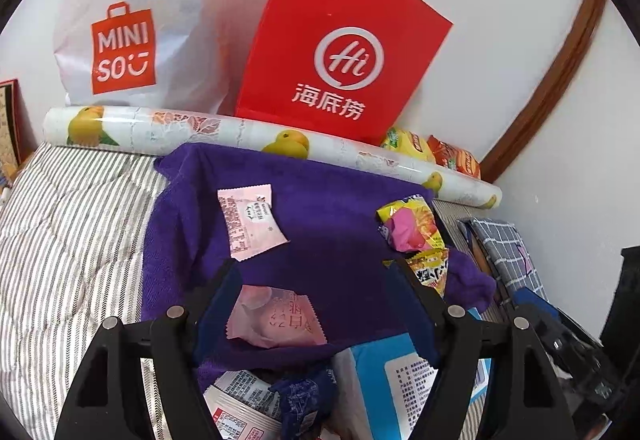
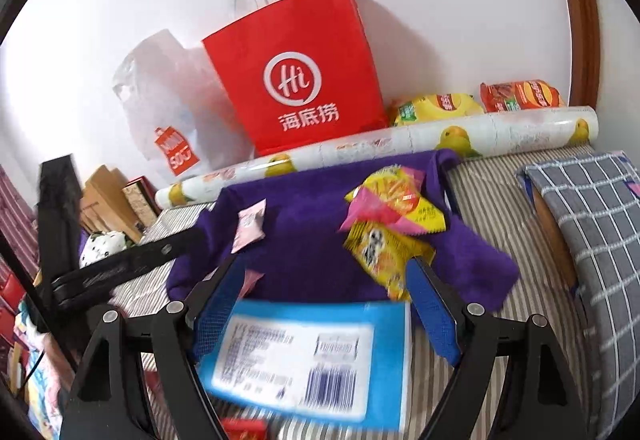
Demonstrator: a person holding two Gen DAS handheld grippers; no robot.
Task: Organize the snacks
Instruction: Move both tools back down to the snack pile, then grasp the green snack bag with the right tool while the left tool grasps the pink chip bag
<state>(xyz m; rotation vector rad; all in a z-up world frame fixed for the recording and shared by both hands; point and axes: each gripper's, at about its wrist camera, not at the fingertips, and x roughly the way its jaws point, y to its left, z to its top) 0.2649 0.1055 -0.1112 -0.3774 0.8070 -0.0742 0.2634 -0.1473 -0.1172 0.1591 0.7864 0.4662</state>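
Note:
A purple towel [image 1: 328,232] lies on a striped bed. On it lie a flat pink packet [image 1: 250,222], a puffed pink snack packet [image 1: 276,318], and yellow and pink snack packets [image 1: 412,226] at the right. My left gripper [image 1: 312,276] is open over the puffed pink packet, which sits between its fingers, not clamped. My right gripper [image 2: 324,280] is open above a blue box [image 2: 308,356]; the yellow snack packets [image 2: 384,240] lie by its right finger. The flat pink packet [image 2: 250,230] shows further back. The left gripper's arm [image 2: 132,260] reaches in from the left.
A red paper bag [image 1: 340,48], a white Miniso bag [image 1: 132,32] and a roll printed with yellow fruit [image 1: 240,132] stand along the wall, with chip bags [image 2: 480,102] behind the roll. A checked cushion [image 2: 592,224] lies at right. A blue box [image 1: 400,380] and printed wrappers [image 1: 244,400] sit below.

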